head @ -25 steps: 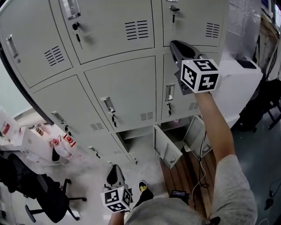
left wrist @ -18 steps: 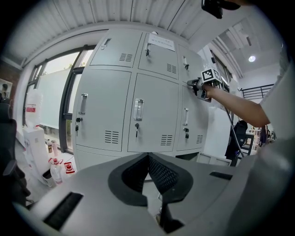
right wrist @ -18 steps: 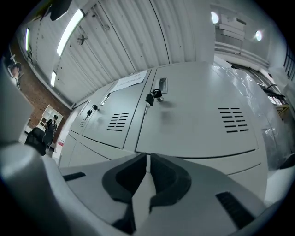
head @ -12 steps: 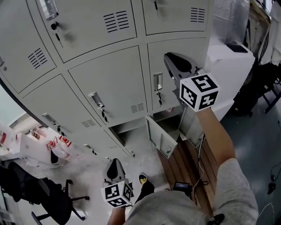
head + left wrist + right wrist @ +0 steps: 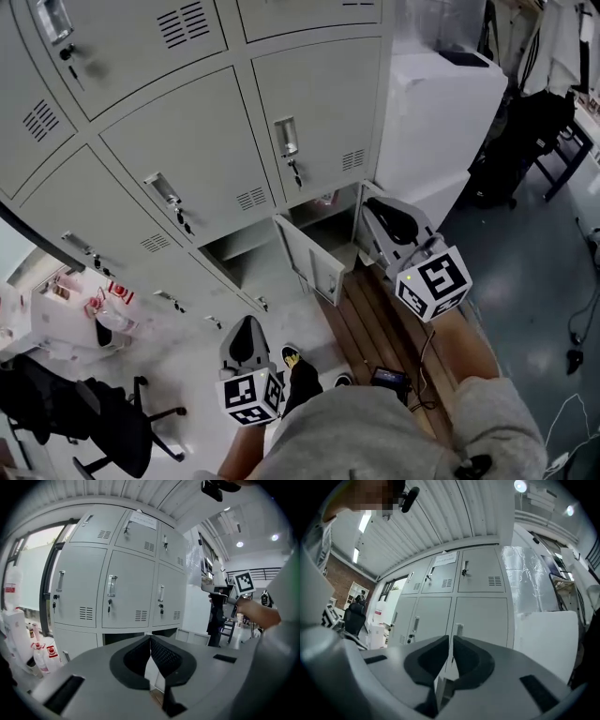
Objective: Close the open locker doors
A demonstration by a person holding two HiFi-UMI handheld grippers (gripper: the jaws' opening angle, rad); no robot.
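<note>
Right gripper clenched, empty, near open bottom locker door; left gripper clenched, empty, low

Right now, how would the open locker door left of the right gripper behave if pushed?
The open locker door looks like thin sheet metal, so probably stiff and light. Hung on one edge, it should swing rather than slide. Its smooth paint may let the shut right gripper slip.

There are two open locker doors, and the left gripper view shows seven closed doors. Two grippers appear, the left gripper and the right gripper, carrying two marker cubes between them. One black office chair stands by.
</note>
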